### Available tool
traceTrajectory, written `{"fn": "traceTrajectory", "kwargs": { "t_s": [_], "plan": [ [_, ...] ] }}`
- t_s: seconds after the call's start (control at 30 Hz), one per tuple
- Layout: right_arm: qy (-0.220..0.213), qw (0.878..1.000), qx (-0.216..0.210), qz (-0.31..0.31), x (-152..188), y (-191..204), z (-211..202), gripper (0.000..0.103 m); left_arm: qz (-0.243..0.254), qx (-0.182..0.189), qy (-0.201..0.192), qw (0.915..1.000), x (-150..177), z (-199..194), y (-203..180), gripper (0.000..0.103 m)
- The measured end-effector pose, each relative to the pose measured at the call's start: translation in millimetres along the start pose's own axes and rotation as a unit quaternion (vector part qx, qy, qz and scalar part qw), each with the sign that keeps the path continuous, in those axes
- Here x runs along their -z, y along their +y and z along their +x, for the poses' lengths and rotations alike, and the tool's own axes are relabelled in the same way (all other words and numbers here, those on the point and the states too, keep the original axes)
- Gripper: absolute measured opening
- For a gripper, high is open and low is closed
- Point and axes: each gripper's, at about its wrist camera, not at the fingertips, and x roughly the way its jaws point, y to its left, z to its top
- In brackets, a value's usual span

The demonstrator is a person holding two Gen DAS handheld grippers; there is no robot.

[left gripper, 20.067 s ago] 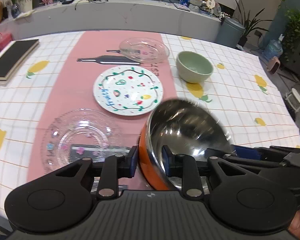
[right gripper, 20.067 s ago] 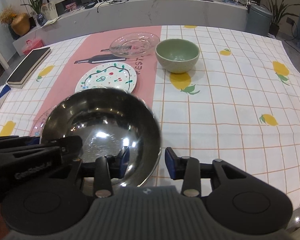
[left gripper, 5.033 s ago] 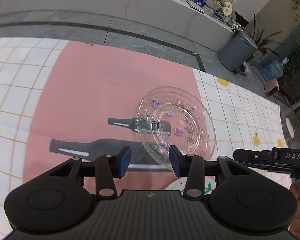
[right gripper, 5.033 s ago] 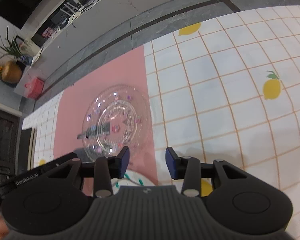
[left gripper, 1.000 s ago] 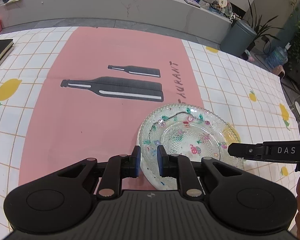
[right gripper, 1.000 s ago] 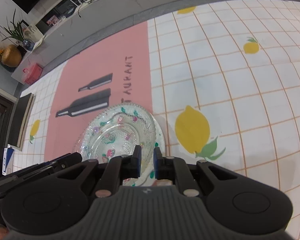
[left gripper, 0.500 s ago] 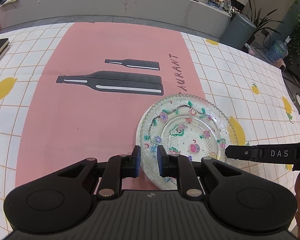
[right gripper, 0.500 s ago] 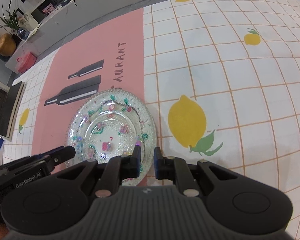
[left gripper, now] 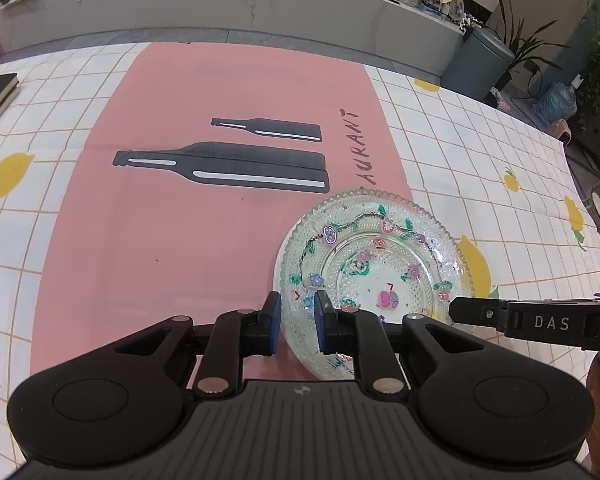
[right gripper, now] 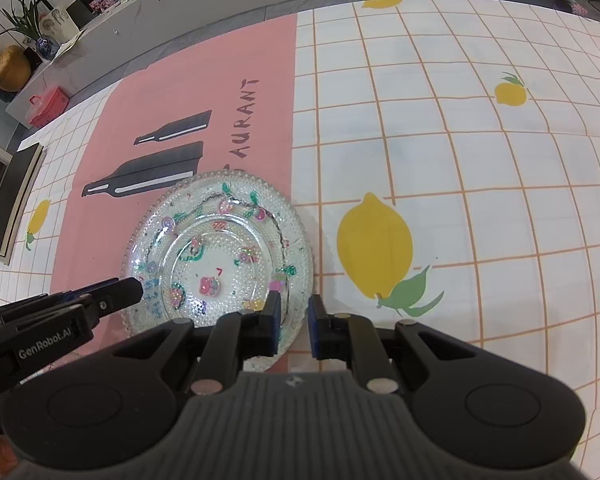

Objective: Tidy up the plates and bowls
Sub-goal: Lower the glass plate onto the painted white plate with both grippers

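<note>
The clear beaded glass plate with coloured flower stickers [left gripper: 374, 268] sits on a white painted plate on the desk [left gripper: 160, 240], straddling the pink strip's edge. Left tongs [left gripper: 296, 322] and right tongs [right gripper: 294, 320] each clamp its near rim from opposite sides

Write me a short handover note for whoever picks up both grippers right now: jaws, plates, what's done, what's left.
Left gripper: jaws shut on the near left rim of the glass plate.
Right gripper: jaws shut on the same plate's near right rim.
The glass plate sits over a painted plate, whose pattern shows through, at the pink strip's edge on the tablecloth, beside a printed lemon.
Done: these plates look stacked.
Left: open both jaws and back off. No bowls are in view, so check them.
</note>
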Motion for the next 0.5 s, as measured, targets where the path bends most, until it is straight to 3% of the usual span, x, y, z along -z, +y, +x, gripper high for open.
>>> {"fn": "traceTrajectory", "kwargs": {
  "t_s": [0.5],
  "plan": [
    [-0.002, 1.000, 0.009, -0.009, -1.4, 3.9, -2.2, 0.017, -0.005, 0.006, 0.001, 1.0000, -1.4, -1.3, 3.8, 0.019]
  ]
}}
